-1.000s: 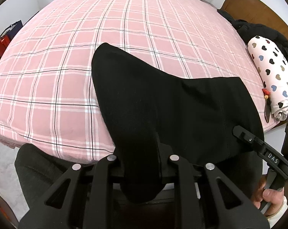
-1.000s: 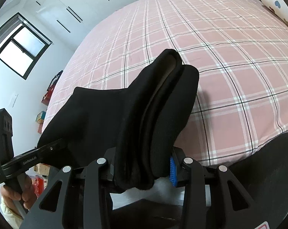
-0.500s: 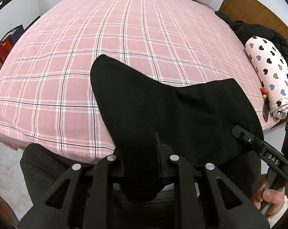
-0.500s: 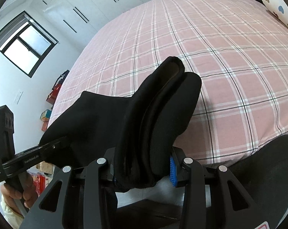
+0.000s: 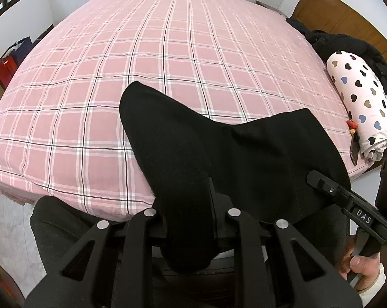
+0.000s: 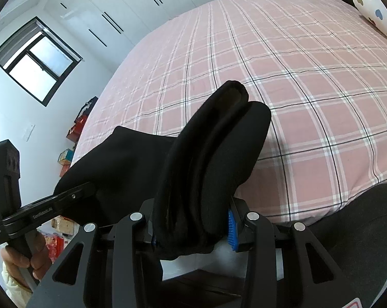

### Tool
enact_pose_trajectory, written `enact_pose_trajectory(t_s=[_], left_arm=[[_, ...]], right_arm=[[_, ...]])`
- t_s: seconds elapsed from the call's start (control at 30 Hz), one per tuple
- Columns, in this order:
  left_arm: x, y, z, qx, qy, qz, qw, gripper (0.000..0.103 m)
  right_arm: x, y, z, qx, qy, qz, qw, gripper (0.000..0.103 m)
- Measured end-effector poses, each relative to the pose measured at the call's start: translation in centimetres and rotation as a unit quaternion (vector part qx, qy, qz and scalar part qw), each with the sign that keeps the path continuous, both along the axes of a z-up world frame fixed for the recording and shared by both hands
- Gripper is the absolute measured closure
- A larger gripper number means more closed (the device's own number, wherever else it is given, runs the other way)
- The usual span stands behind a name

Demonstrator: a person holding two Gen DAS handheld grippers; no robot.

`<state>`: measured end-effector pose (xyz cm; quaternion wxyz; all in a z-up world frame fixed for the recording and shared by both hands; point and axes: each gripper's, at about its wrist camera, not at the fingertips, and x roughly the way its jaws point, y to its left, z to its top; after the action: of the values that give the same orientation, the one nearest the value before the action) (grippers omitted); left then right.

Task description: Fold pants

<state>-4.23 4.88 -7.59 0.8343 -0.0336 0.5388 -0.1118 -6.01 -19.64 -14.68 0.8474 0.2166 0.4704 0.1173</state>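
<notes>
- Left wrist view: the left gripper [image 5: 190,220] is clamped on a bunched edge of the black pants [image 5: 244,159], the cloth filling the narrow gap between its fingers and hanging in a thick roll below them
- From that pinch the pants spread away to the right as a dark, taut sheet, lifted at the near edge of the bed [image 5: 167,51] — one rounded corner of the cloth stands out over the pink plaid cover
- At the right edge the right gripper [image 5: 329,187] comes in from the side with its tip against the far end of the black cloth; a hand [image 5: 360,274] grips its handle low in the corner
- A heart-print roll [image 5: 362,102] lies along the right side of the bed beside a dark garment [image 5: 347,43], with a brown headboard [image 5: 334,7] behind both
- Right wrist view: the right gripper [image 6: 193,228] pinches a thick stack of folded layers of the pants [image 6: 208,159], which bulge upward between its fingers; a blue pad [image 6: 232,231] shows on the right finger, just beside the cloth
- To the left the left gripper [image 6: 75,195] reaches into the other end of the pants, held by a hand [image 6: 24,259] at the lower left
- Beyond the bed [image 6: 270,51] stand white wardrobe doors [image 6: 121,7] and a dark-framed window [image 6: 36,61]
</notes>
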Motion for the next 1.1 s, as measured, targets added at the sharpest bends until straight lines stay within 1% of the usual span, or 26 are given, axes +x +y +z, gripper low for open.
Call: enact_pose_trajectory(t_s=[0.2, 0.47, 0.7, 0.83, 0.9, 1.0, 1.1], left_arm=[[-0.1, 0.0, 0.5, 0.0, -0.005, -0.002, 1.0, 0.084], [0.2, 0.0, 0.1, 0.001, 0.0, -0.001, 1.0, 0.084], [0.7, 0.1, -1.2, 0.005, 0.015, 0.001, 0.9999, 0.084], [0.9, 0.7, -2.4, -0.003, 0.032, 0.006, 0.9994, 0.084], [0.7, 0.8, -2.1, -0.01, 0.028, 0.001, 0.9995, 0.085], [0.4, 1.0, -0.8, -0.022, 0.014, -0.004, 0.9997, 0.085], [0.3, 1.2, 0.5, -0.033, 0.003, -0.004, 0.9994, 0.085]], right_arm=[[-0.1, 0.0, 0.5, 0.0, -0.006, 0.004, 1.0, 0.066], [0.2, -0.1, -0.2, 0.003, 0.003, 0.001, 1.0, 0.066], [0.5, -0.2, -1.1, 0.009, 0.018, -0.004, 1.0, 0.066], [0.5, -0.4, -1.6, 0.012, 0.024, -0.006, 1.0, 0.066], [0.2, -0.1, -1.0, 0.01, 0.013, -0.001, 1.0, 0.066], [-0.1, 0.4, 0.4, 0.001, -0.007, 0.008, 1.0, 0.067], [-0.2, 0.5, 2.0, 0.005, -0.021, 0.008, 1.0, 0.067]])
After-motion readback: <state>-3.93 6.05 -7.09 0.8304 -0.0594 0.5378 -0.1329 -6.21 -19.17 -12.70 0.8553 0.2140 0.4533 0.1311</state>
